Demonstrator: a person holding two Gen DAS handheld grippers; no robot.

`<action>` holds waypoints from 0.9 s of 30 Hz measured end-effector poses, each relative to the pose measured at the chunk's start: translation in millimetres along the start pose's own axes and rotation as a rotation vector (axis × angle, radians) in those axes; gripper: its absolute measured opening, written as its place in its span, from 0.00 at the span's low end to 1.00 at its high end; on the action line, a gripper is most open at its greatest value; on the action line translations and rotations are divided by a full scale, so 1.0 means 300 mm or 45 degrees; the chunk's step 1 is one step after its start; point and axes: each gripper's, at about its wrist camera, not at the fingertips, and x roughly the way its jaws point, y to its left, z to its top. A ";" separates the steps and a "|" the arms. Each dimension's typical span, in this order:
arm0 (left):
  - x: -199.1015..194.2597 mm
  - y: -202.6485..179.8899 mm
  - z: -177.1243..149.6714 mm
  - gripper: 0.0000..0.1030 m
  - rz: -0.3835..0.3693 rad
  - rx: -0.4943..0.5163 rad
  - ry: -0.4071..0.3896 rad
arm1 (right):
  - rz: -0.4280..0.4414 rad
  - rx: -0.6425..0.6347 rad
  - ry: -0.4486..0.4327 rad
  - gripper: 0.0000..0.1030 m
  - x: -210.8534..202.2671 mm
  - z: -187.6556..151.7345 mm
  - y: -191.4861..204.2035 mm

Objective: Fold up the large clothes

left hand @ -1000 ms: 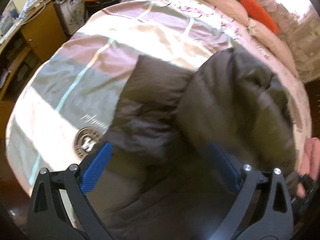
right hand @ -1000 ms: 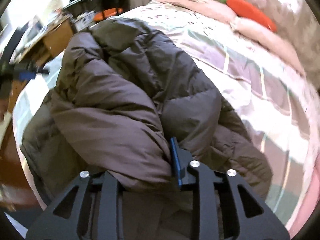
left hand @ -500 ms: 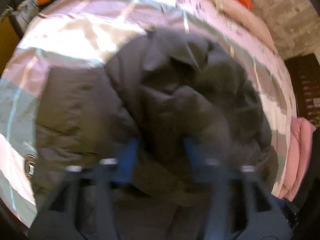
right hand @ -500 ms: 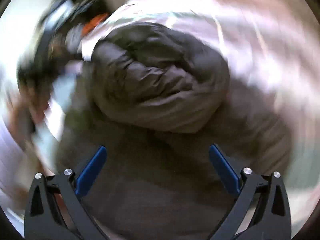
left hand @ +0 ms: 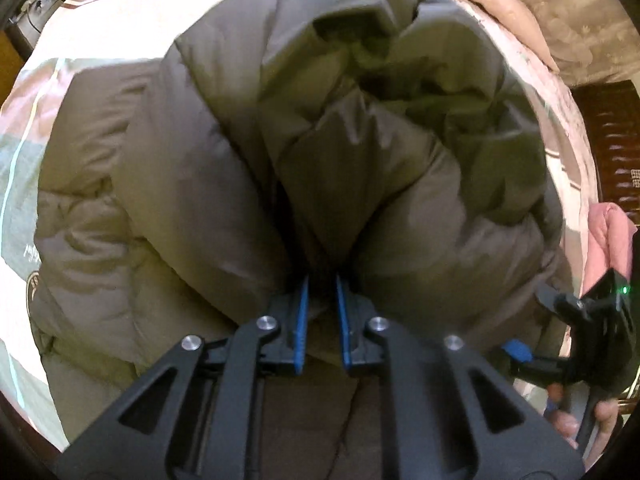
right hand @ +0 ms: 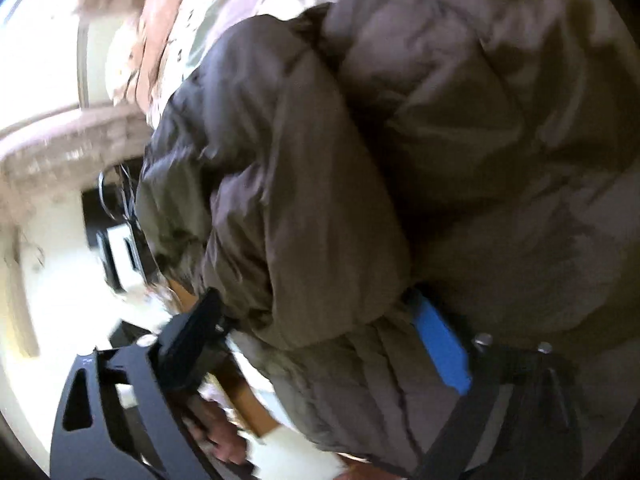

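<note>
A big dark brown puffer jacket [left hand: 224, 184] lies bunched on the bed, its upper part rolled over toward me. My left gripper [left hand: 320, 312] is shut on a fold of the jacket at its near edge, blue pads pinching the fabric. In the right wrist view the jacket [right hand: 400, 160] fills the frame, tilted. My right gripper [right hand: 320, 340] has a thick roll of jacket between its blue pad [right hand: 440, 344] and its black finger [right hand: 200, 320]. The right gripper also shows in the left wrist view [left hand: 560, 344], at the jacket's right edge.
The bedspread [left hand: 24, 128] is pink, grey and green checked. Pink pillows [left hand: 500, 4] lie at the bed's head. A pink cloth [left hand: 608, 236] hangs at the right. A dark wooden cabinet [left hand: 616, 136] stands beyond it. A white device with cables [right hand: 124, 256] sits beside the bed.
My left gripper went from wide open to shut on a jacket fold. My right gripper let go, opened, swung round to the jacket's edge and took a thick roll between its fingers.
</note>
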 end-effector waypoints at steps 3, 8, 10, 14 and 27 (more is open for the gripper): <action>0.022 -0.006 -0.016 0.13 -0.001 -0.003 0.018 | 0.056 0.022 0.067 0.43 0.058 0.000 0.006; 0.072 -0.054 -0.051 0.13 -0.078 0.020 0.076 | -0.041 -0.123 -0.102 0.15 -0.021 0.016 0.089; 0.101 -0.121 -0.079 0.13 -0.109 0.055 0.104 | -0.105 -0.129 -0.206 0.15 -0.086 0.046 0.088; 0.112 -0.212 -0.110 0.13 -0.091 0.123 0.117 | -0.292 -0.095 -0.311 0.15 -0.138 0.096 0.006; -0.102 -0.177 0.181 0.24 0.066 0.092 -0.172 | -0.196 -0.328 -0.440 0.43 -0.304 0.083 0.114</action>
